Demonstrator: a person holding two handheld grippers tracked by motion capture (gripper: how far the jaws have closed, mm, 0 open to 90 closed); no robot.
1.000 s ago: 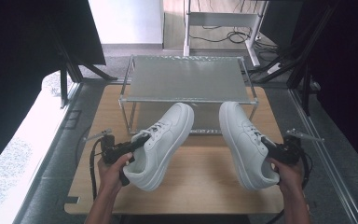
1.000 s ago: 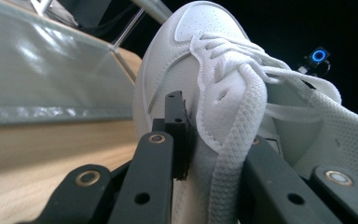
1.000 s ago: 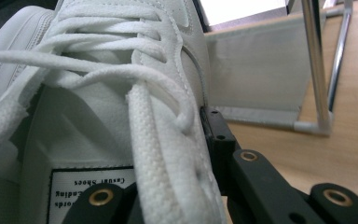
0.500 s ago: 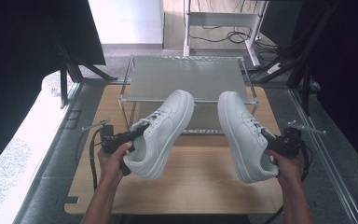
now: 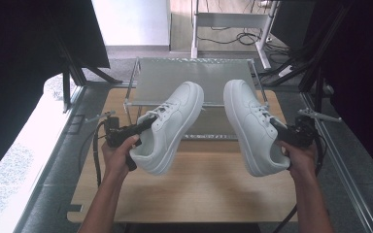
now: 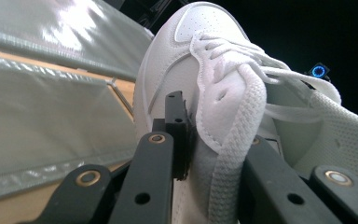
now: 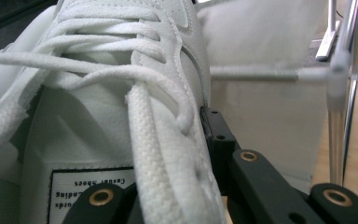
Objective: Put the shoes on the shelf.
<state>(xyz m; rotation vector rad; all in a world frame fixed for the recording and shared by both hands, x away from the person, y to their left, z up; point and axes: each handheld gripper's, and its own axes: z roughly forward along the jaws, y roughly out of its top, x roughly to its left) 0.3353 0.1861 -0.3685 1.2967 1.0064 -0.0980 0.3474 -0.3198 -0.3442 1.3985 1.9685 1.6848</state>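
Two white lace-up sneakers hang in the air above the wooden table (image 5: 204,184). The left sneaker (image 5: 172,126) points toward the far right; my left gripper (image 5: 143,127) is shut on its side wall by the laces. In the left gripper view the black jaws pinch that sneaker's (image 6: 223,93) collar edge. The right sneaker (image 5: 252,124) points away, and my right gripper (image 5: 282,132) is shut on its outer side wall. From the right gripper view, this sneaker (image 7: 121,93) shows its tongue label, with one jaw inside and one outside.
A two-level metal rack (image 5: 194,77) with mesh shelves stands at the table's far side, just beyond the shoe toes. Its chrome post (image 7: 338,93) is close on the right. Black frame struts flank both sides; a white stand and cables lie behind.
Both hands have lifted their sneakers up and toward the rack. The shoe toes now overlap the top shelf's front edge. Grips are unchanged.
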